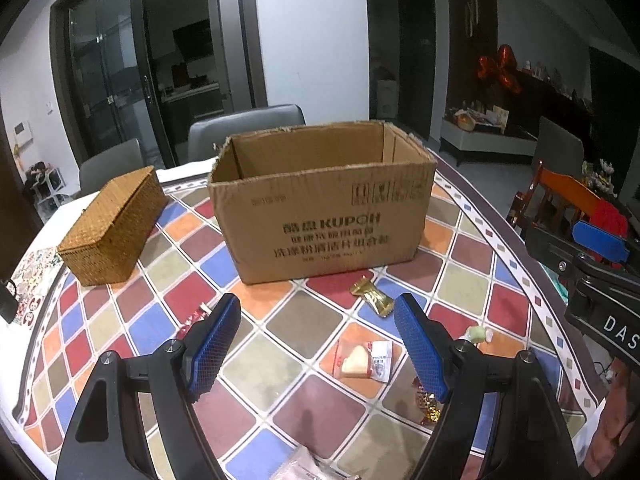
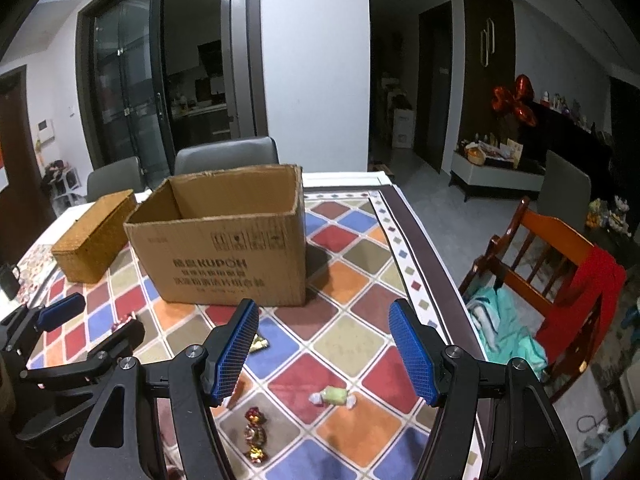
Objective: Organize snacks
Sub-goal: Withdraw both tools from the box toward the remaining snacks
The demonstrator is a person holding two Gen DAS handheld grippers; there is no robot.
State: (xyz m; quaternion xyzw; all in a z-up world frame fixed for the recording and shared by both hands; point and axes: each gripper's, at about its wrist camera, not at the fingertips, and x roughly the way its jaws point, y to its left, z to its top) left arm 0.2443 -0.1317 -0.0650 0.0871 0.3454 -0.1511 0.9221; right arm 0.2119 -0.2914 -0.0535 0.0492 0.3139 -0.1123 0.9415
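Observation:
An open cardboard box stands on the patchwork tablecloth, and nothing shows inside it from here. My left gripper hovers open over the cloth, holding nothing. Ahead of it lie a gold-wrapped candy and a clear packet with a white heart-shaped snack. A red-gold candy and a pale green sweet sit by its right finger. My right gripper is open and empty above the green sweet and the red-gold candy.
A woven lidded basket sits left of the box. Grey chairs stand behind the table. A wooden chair with red cloth is off the table's right edge. Another wrapper hides behind my left finger, and a plastic packet lies at the near edge.

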